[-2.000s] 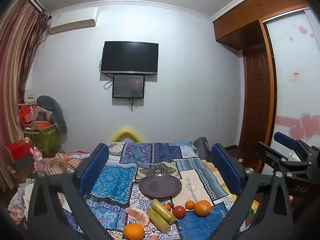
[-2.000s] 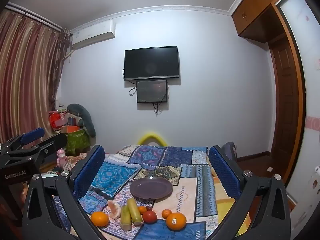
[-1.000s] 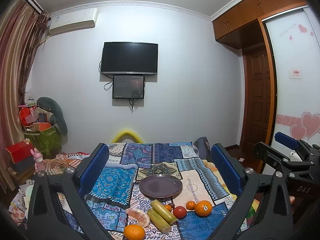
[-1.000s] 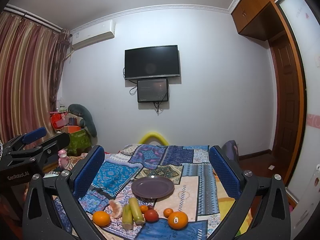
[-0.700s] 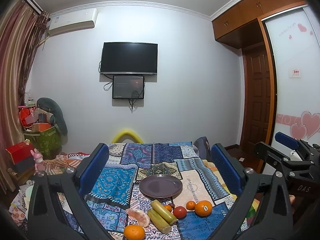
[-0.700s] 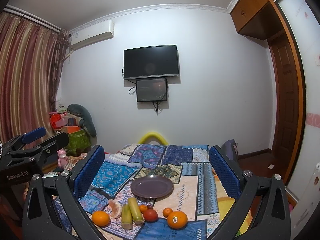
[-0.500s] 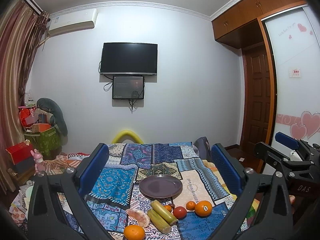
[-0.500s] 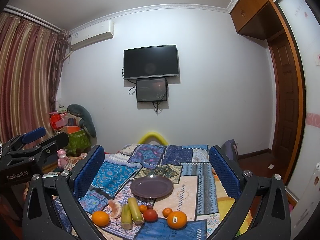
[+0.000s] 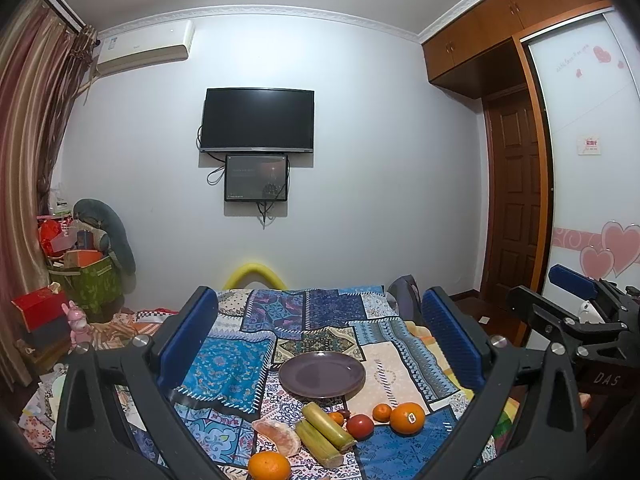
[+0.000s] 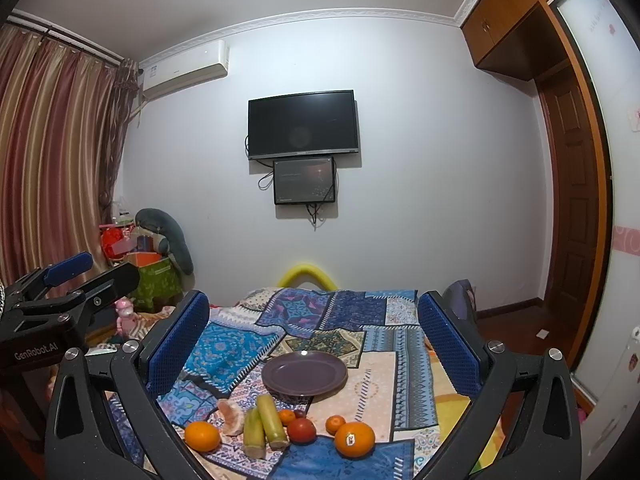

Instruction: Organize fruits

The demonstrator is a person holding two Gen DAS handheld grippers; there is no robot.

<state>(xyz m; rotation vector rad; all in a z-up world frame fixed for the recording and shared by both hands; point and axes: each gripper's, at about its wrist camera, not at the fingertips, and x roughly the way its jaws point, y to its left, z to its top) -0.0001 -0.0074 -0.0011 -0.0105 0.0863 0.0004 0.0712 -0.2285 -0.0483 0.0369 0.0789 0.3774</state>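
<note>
Left gripper body: the left gripper (image 10: 60,280), at the left edge of the right wrist view, carries "GenRobot.AI" in pale letters on its black housing.
Right gripper body: the right gripper (image 9: 576,300), at the right edge of the left wrist view, carries "DAS" in pale letters on its black housing at the lower right.
Wardrobe door: the wardrobe door (image 9: 588,128) has a line of cursive script near its top, in the upper right of the left wrist view, too small to read.
Door card: a small card (image 9: 589,144) on that door has red print, not legible.
Orange sticker: the orange (image 10: 354,439) bears a small sticker, its print too small to read.
Air conditioner: the air conditioner (image 10: 185,67) shows a small label at its left end and a faint mark on its front, both unreadable.
</note>
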